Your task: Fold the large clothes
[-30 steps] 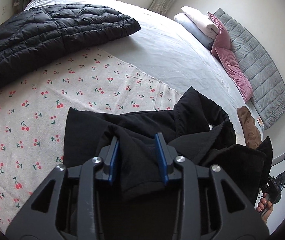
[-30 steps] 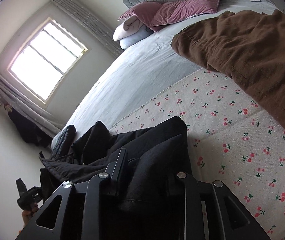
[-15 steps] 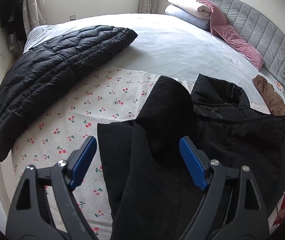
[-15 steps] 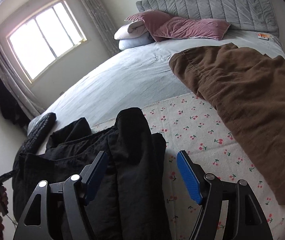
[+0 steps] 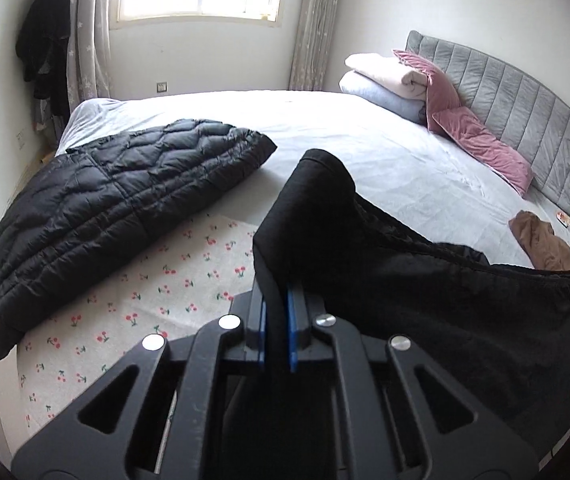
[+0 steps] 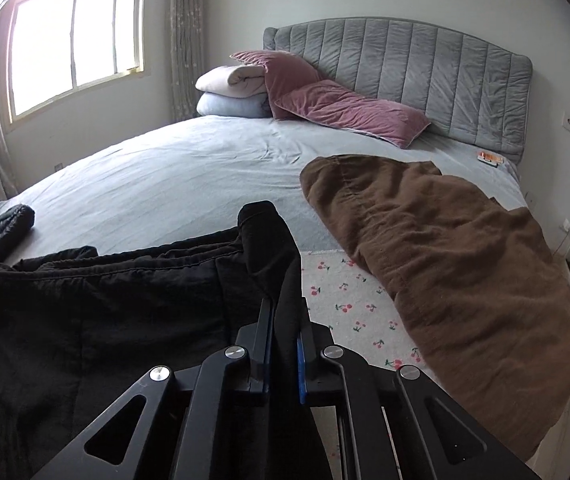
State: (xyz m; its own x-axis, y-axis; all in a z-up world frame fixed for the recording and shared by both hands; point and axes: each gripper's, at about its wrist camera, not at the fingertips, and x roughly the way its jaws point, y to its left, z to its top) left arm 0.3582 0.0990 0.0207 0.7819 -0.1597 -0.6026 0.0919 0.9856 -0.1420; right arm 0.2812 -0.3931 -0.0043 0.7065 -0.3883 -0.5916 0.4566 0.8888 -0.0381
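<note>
Left to right: the quilted black jacket [image 5: 117, 208] is lying on the bed's far left, apart from the work. The left gripper [image 5: 276, 320] is clamping one end of the black garment [image 5: 425, 280], jaws narrow on cloth. The garment is stretching rightward, long axis running between both hands, above the cherry-print sheet [image 5: 173, 280]. The right gripper [image 6: 283, 328] is pinching the other end likewise. The brown garment [image 6: 445, 260] is lying rightmost. Half a second earlier both jaws were standing wide; now they are gripping.
</note>
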